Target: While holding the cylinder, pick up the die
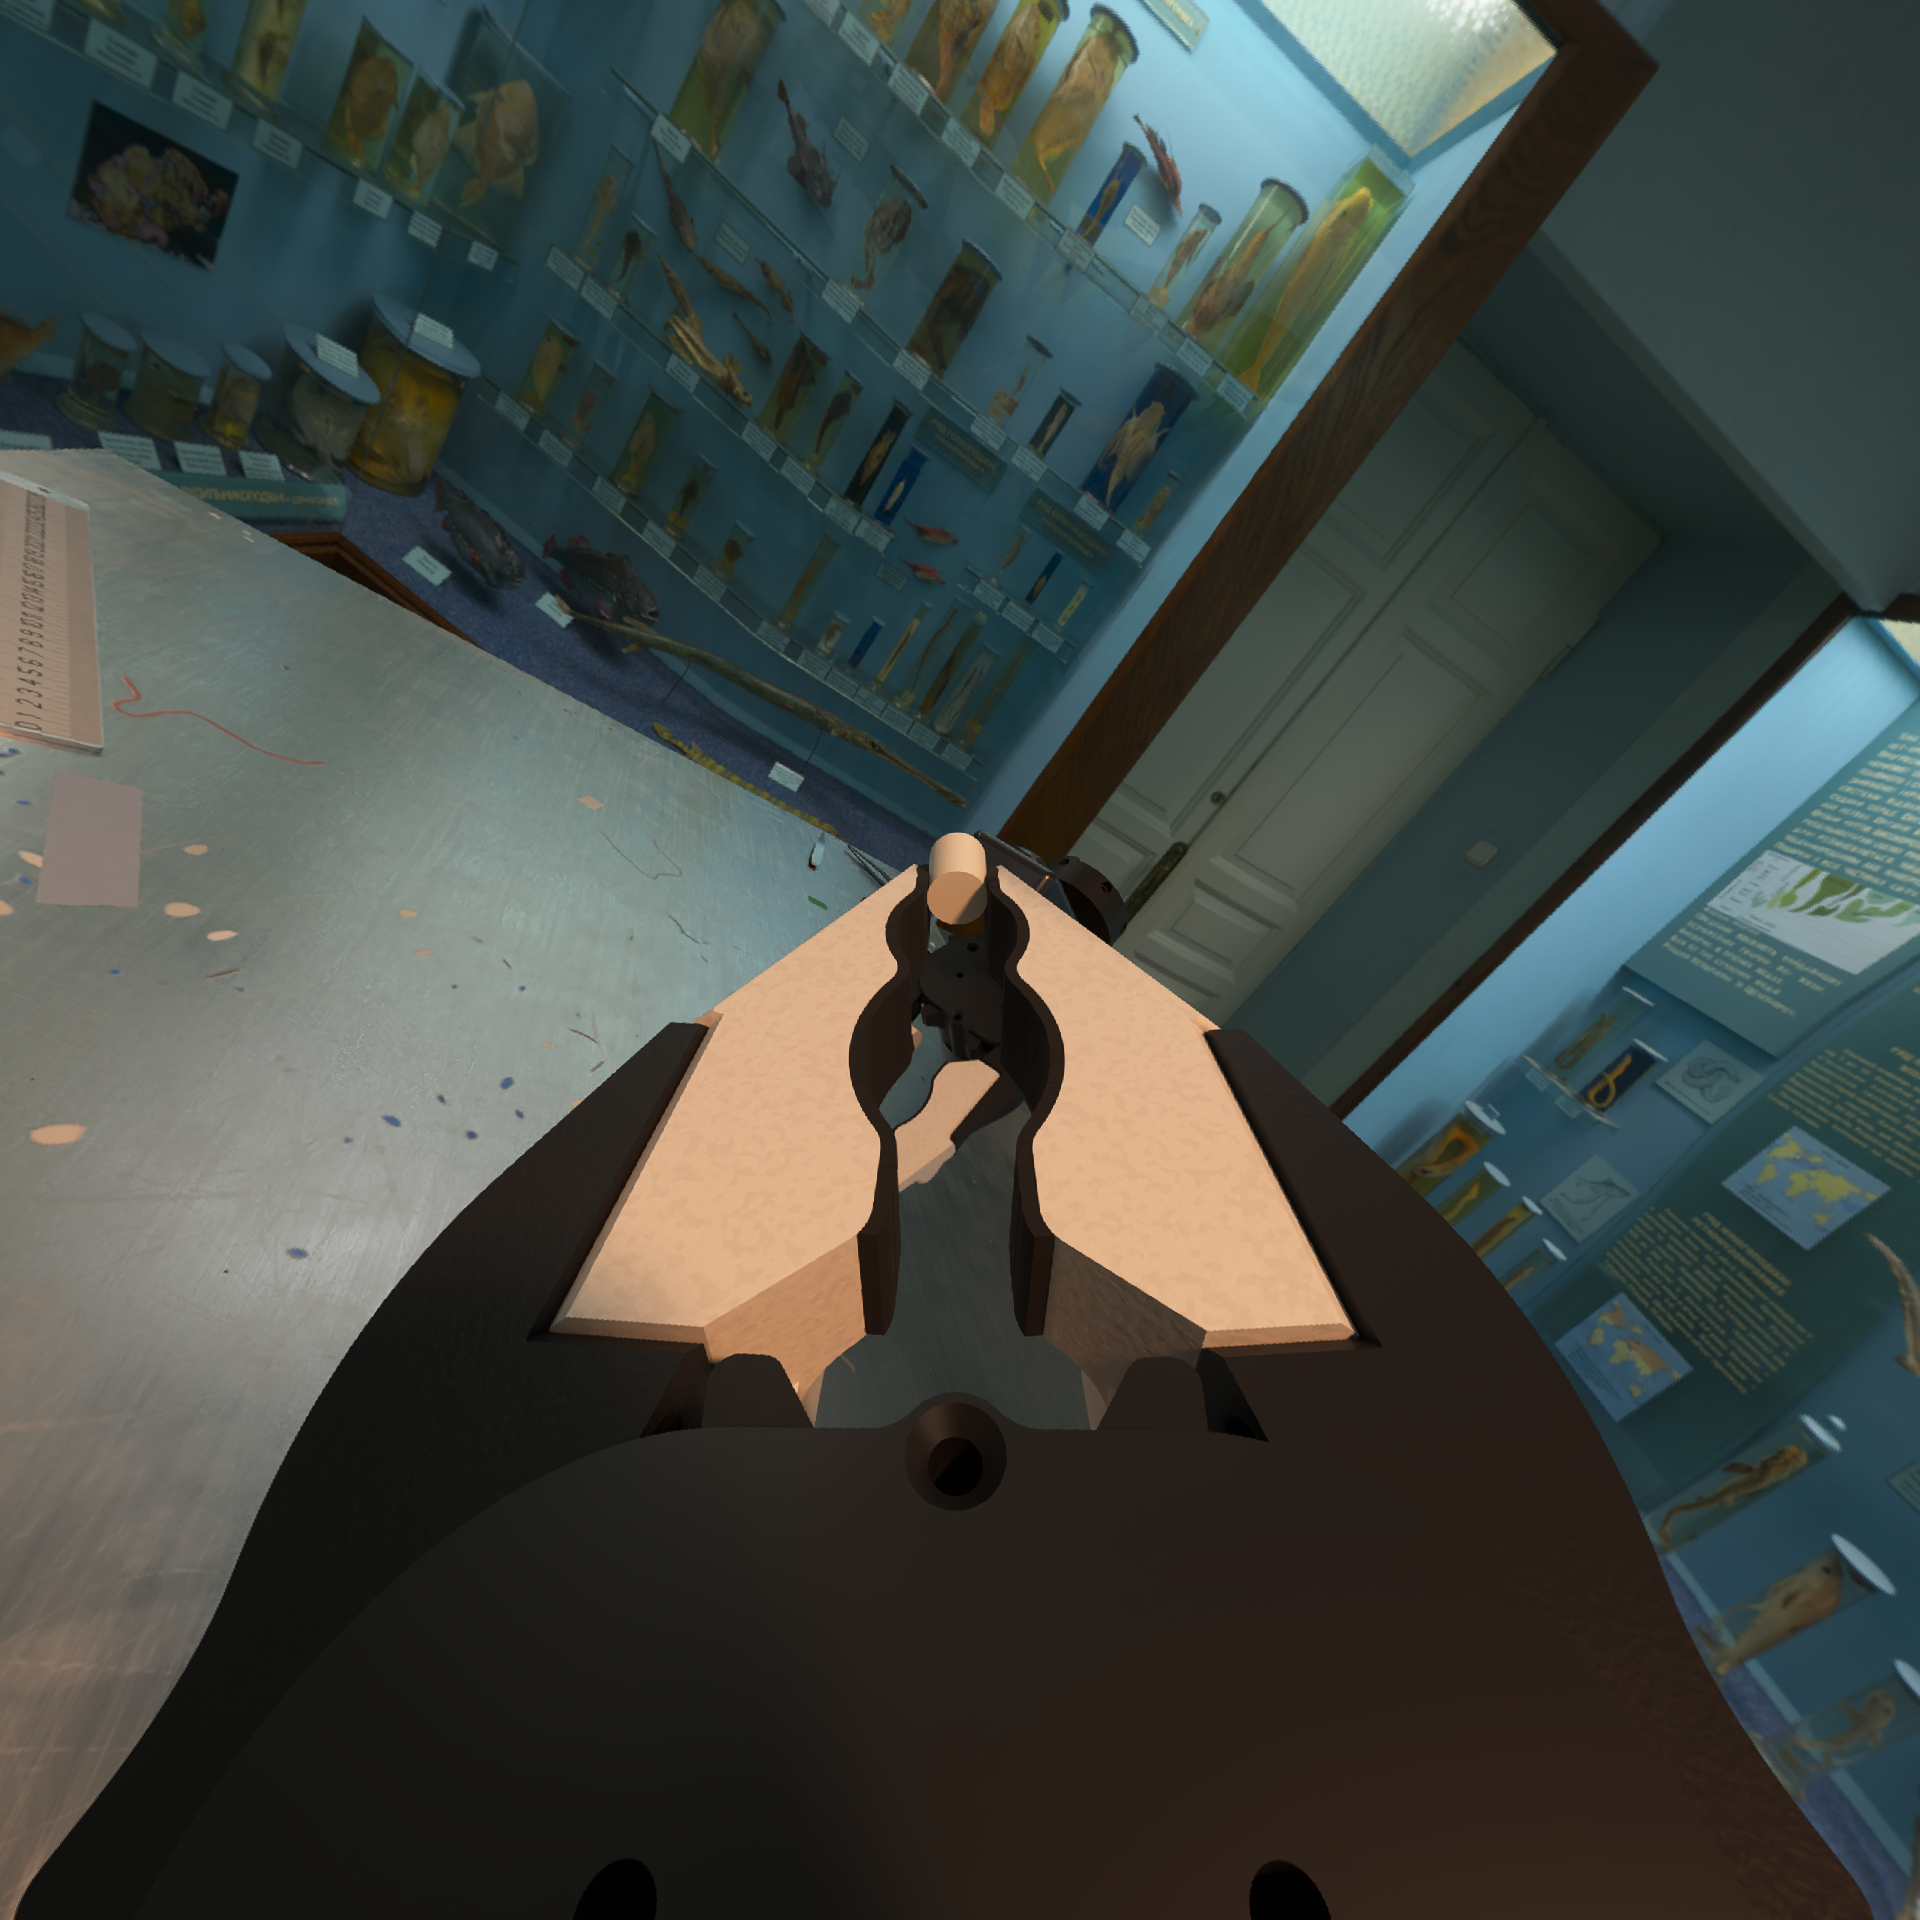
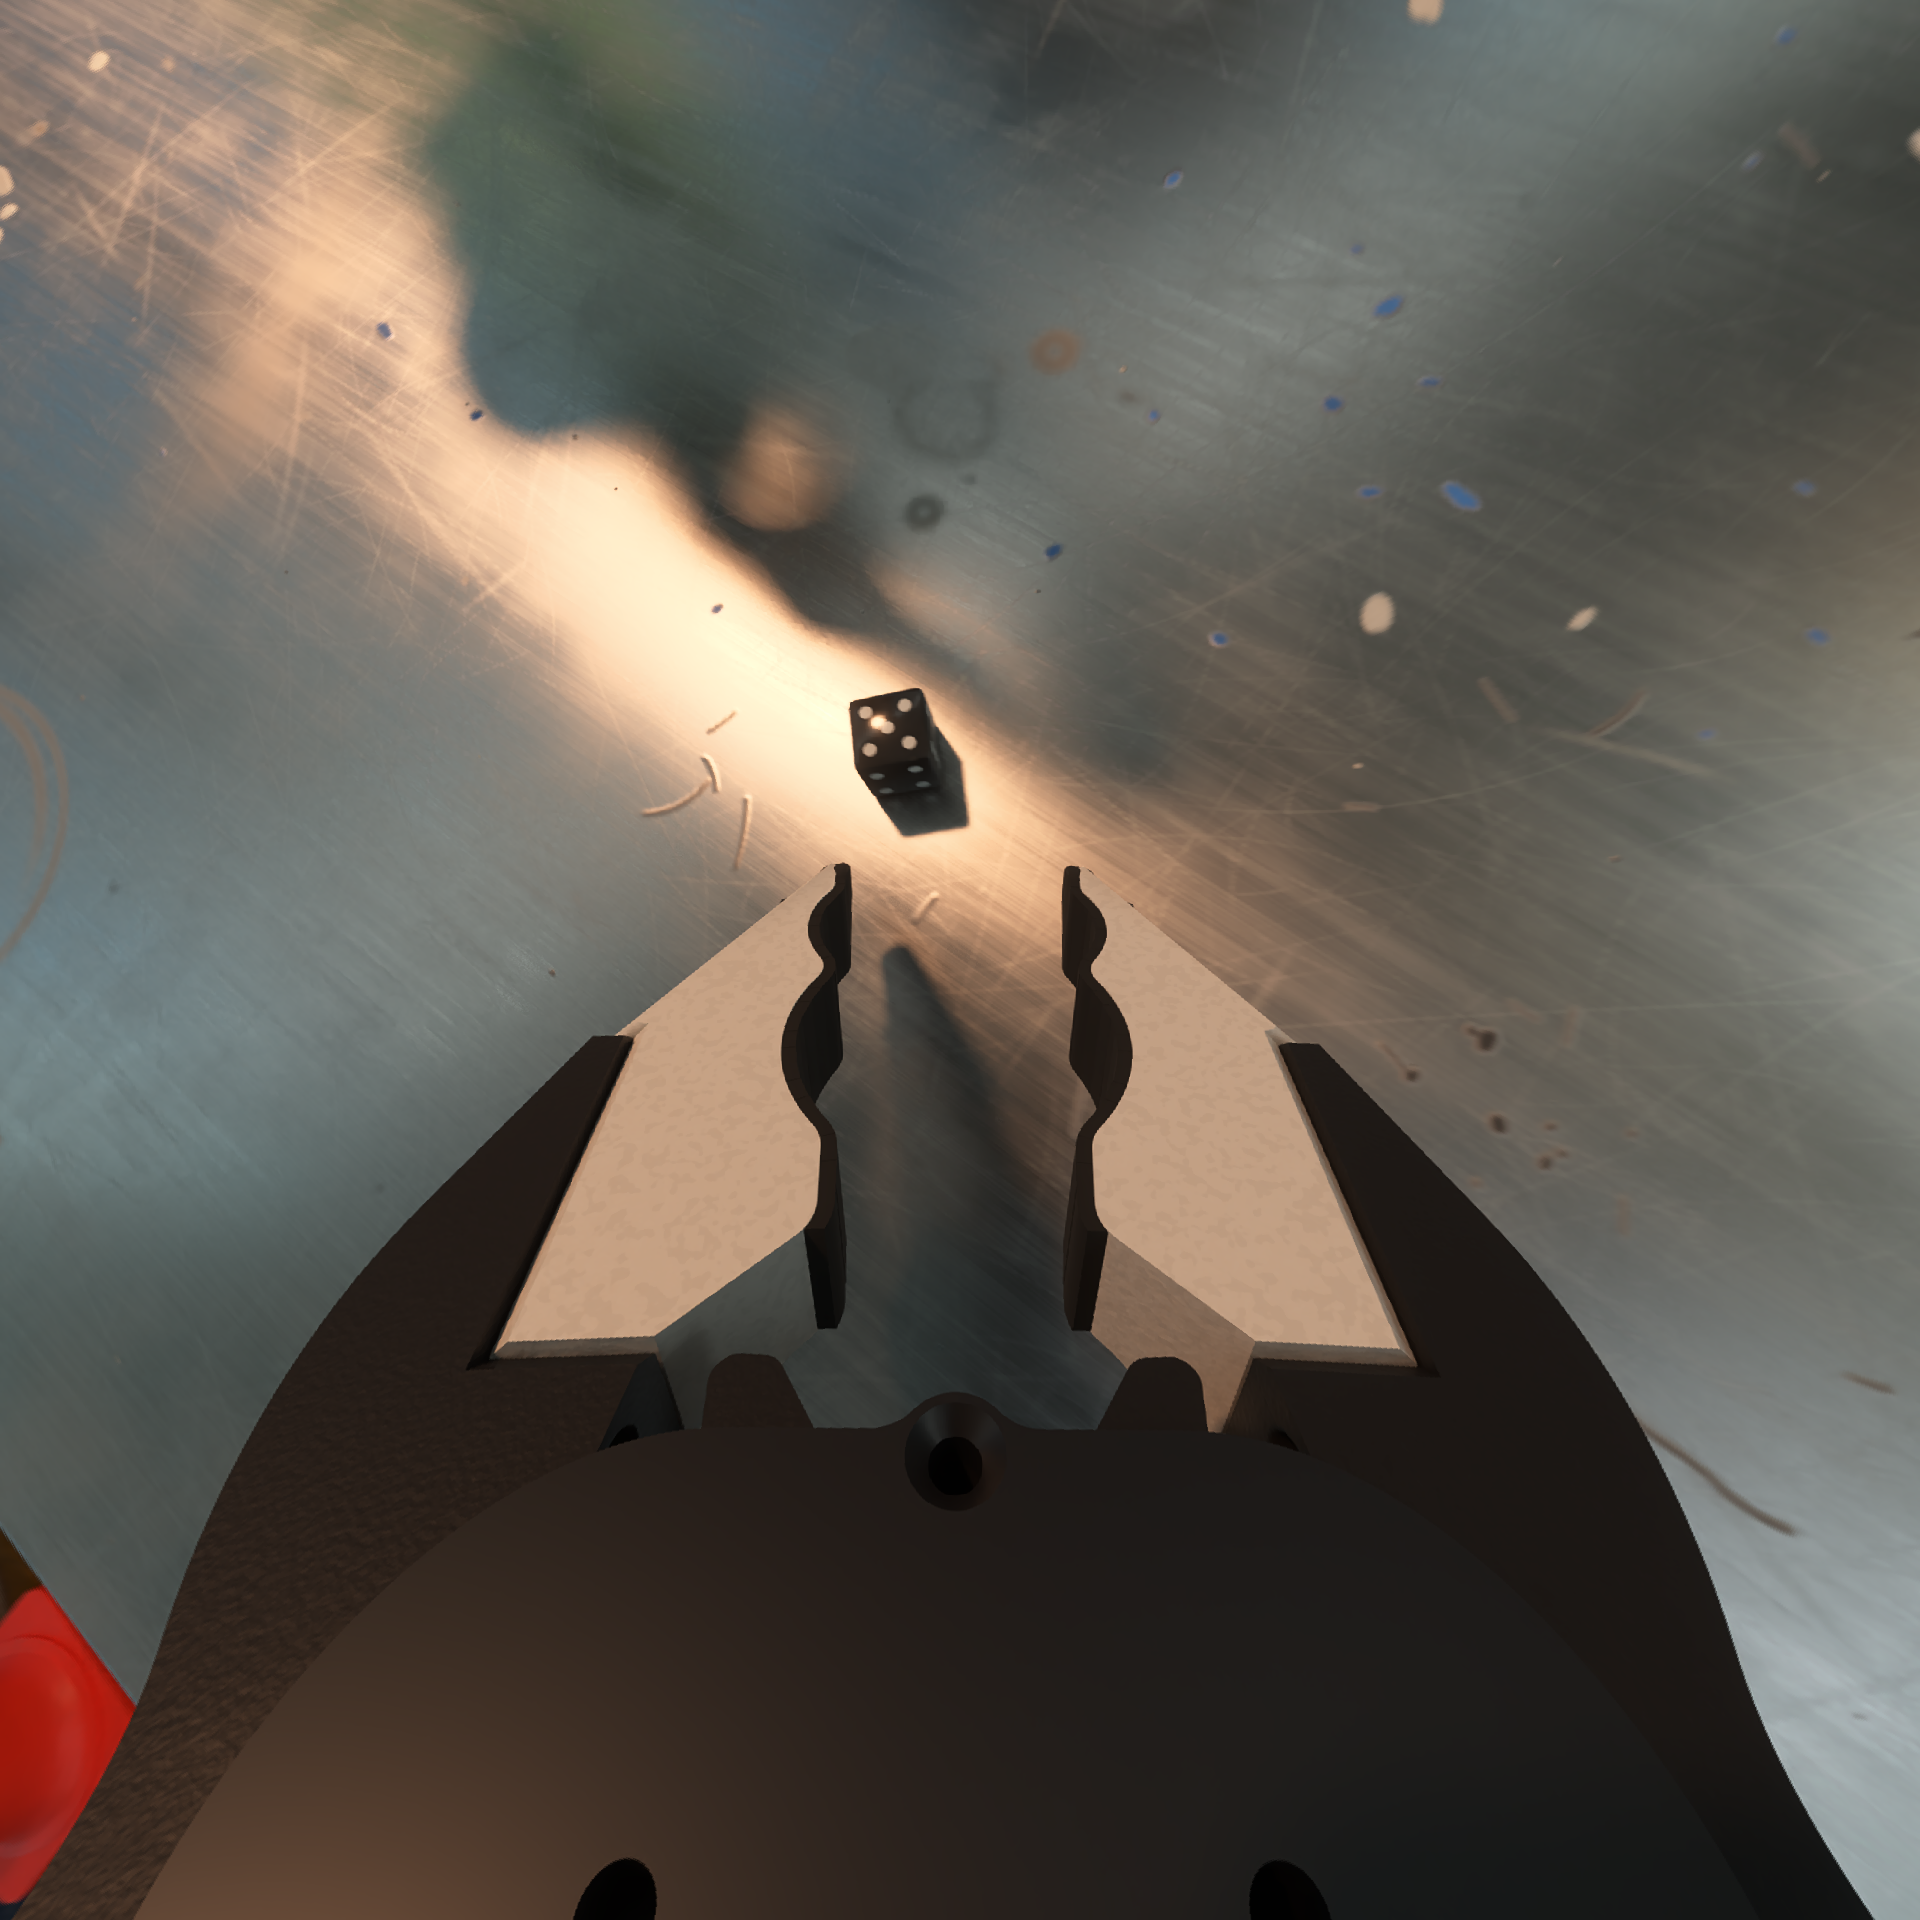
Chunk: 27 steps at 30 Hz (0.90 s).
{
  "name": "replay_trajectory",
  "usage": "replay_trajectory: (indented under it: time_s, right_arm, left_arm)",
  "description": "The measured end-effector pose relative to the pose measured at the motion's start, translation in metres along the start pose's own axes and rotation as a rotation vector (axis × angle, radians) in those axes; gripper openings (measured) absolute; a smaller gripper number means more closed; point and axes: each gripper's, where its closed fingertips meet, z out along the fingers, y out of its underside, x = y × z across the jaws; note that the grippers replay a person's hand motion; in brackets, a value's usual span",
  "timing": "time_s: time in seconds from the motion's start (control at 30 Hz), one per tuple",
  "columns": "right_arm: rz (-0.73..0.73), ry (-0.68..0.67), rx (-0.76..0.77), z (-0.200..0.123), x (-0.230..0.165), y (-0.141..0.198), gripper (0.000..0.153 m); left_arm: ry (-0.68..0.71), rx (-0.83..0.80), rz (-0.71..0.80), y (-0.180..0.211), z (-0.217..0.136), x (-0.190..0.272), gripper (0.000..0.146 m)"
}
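In the left wrist view my left gripper point(image 1: 958, 883) is shut on a small tan cylinder point(image 1: 958, 881), pinched at the fingertips and held above the metal table point(image 1: 312, 987). Part of the other gripper point(image 1: 971, 1049) shows through the gap between its fingers. In the right wrist view a small black die point(image 2: 894, 744) with white pips sits on the scratched metal table point(image 2: 1455, 831). My right gripper point(image 2: 956, 883) is open and empty, above the table, with the die a short way beyond its fingertips and slightly left of centre.
A ruler-like strip point(image 1: 47, 623) and a pink patch point(image 1: 91, 840) lie at the table's far left. The table edge point(image 1: 623, 717) runs diagonally, with museum shelves of jars beyond. A red object point(image 2: 47, 1756) sits at the lower left of the right wrist view.
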Motion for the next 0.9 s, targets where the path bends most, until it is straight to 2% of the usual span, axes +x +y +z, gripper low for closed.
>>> replay_trajectory:
  time_s: [0.1, 0.2, 0.47, 0.73, 0.9]
  right_arm:
    - [-0.084, -0.059, 0.062, -0.013, 0.006, -0.004, 0.042]
    - [-0.244, -0.144, 0.142, -0.023, 0.014, -0.005, 0.041]
    - [-0.448, -0.231, 0.114, -0.015, 0.030, 0.001, 0.023]
    - [-0.517, -0.356, 0.073, 0.008, 0.014, -0.004, 0.020]
    - [-0.541, -0.321, 0.101, 0.013, 0.008, -0.010, 0.025]
  left_arm:
    - [0.003, 0.015, 0.004, -0.004, -0.004, 0.002, 0.009]
    - [0.001, 0.020, 0.019, -0.005, -0.006, 0.003, 0.009]
    - [-0.002, -0.056, -0.003, 0.014, 0.008, -0.008, 0.009]
    - [-0.028, -0.079, -0.013, 0.021, 0.010, -0.019, 0.009]
    - [-0.035, -0.091, -0.029, 0.025, 0.011, -0.024, 0.009]
